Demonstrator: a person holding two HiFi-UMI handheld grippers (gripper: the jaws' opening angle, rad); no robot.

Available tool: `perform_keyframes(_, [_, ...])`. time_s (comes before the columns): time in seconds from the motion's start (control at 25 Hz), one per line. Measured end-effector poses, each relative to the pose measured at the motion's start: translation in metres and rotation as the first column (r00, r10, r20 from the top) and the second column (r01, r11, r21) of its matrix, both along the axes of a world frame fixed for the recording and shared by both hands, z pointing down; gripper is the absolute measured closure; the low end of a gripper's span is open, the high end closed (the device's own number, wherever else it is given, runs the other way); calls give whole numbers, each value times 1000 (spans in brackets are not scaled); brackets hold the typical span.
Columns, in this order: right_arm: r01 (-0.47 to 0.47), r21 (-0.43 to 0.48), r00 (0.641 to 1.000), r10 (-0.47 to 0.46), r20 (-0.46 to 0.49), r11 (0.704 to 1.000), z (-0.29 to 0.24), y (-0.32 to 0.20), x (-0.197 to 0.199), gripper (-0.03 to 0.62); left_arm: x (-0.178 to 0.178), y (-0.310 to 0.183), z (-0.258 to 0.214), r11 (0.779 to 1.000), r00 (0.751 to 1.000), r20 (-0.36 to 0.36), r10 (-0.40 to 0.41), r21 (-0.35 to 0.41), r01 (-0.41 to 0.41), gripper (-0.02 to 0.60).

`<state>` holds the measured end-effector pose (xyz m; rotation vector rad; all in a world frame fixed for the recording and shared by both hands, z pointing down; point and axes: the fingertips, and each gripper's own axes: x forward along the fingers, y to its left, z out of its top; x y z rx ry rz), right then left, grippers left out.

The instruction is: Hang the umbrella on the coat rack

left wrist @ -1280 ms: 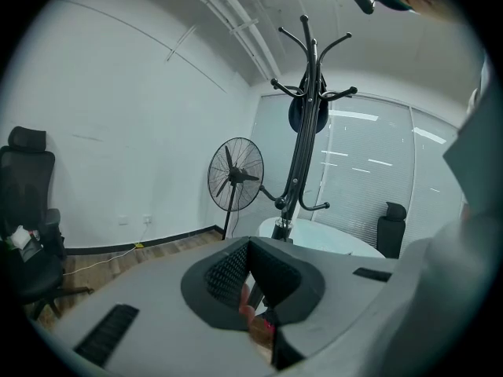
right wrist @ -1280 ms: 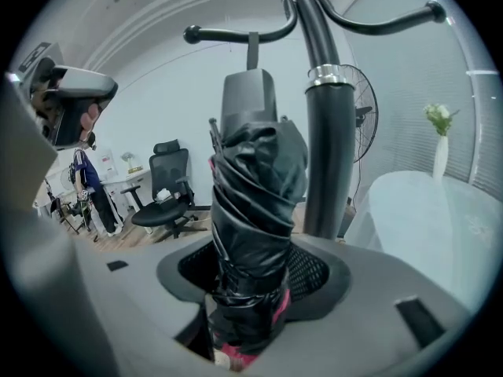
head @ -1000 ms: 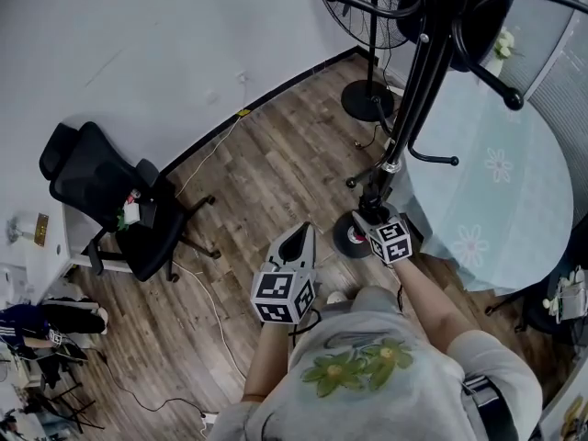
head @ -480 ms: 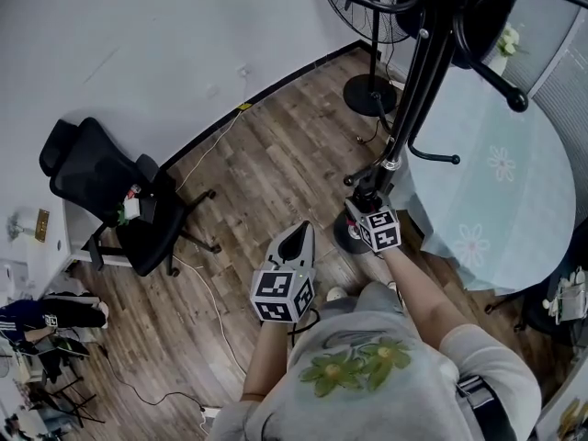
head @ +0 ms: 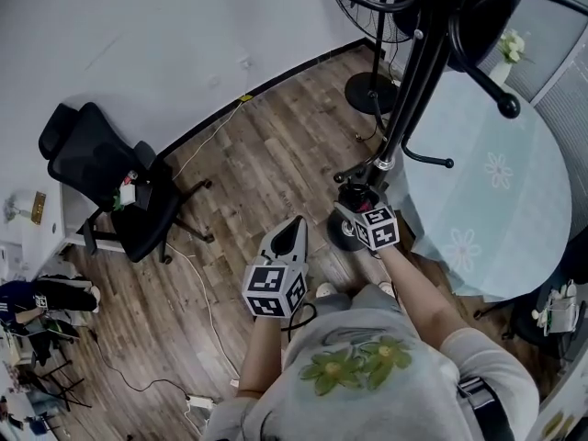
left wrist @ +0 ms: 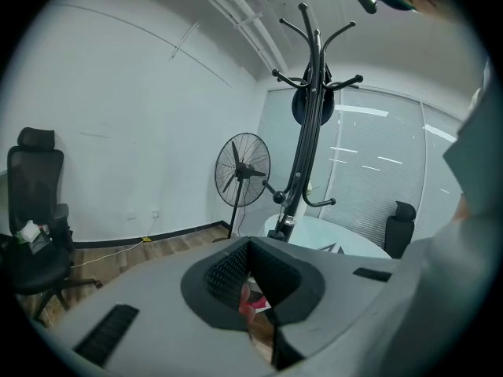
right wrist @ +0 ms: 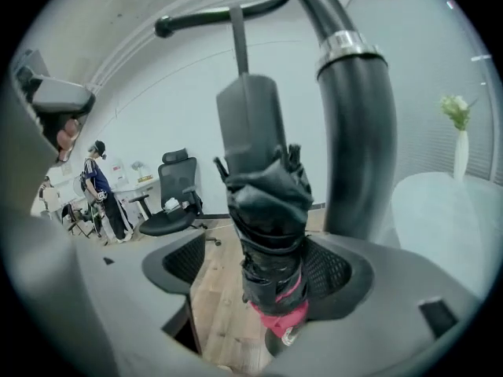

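A folded black umbrella (right wrist: 271, 234) with a pink band hangs upright by its thin stem from a hook (right wrist: 212, 16) of the black coat rack (right wrist: 357, 132). My right gripper (right wrist: 258, 267) has just been opening its jaws. The umbrella stands between them, and the left pad (right wrist: 185, 261) is clear of it. In the head view the right gripper (head: 354, 205) sits by the rack's pole (head: 409, 90), with the umbrella (head: 358, 193) low beside the pole. My left gripper (head: 292, 234) is shut and holds nothing, left of the rack's base. The left gripper view shows the whole rack (left wrist: 308, 132).
A standing fan (head: 363, 7) is behind the rack. A round table with a pale blue cloth (head: 496, 182) lies to its right, with a vase of flowers (right wrist: 458, 124). A black office chair (head: 101, 182) stands at the left wall, and cables (head: 197, 283) run over the wooden floor.
The head view has shifted slightly, so both grippers sit a little lower and further left in the picture. Neither hand has clearly moved relative to the rack.
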<state>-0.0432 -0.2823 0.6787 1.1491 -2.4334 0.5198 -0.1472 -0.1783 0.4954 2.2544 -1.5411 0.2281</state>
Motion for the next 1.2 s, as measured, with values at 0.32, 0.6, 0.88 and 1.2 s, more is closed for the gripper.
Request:
perform_keyframes(0.32, [43, 149, 996, -54, 74, 988, -76, 25, 17, 198, 17, 6, -3, 999, 999, -7, -51, -3, 51, 580])
perform_keyframes(0.6, [92, 208, 988, -115, 105, 974, -139, 45, 36, 383, 40, 8, -18, 996, 996, -22, -83, 11, 83, 580])
perform_keyframes(0.88, [132, 286, 979, -170, 113, 949, -178, 60, 46, 572, 55, 14, -32, 993, 994, -21, -108, 35, 109, 580])
perform_keyframes(1.2, [171, 288, 968, -215, 129, 942, -189, 81, 52, 592, 75, 19, -38, 993, 995, -17, -95, 68, 95, 580])
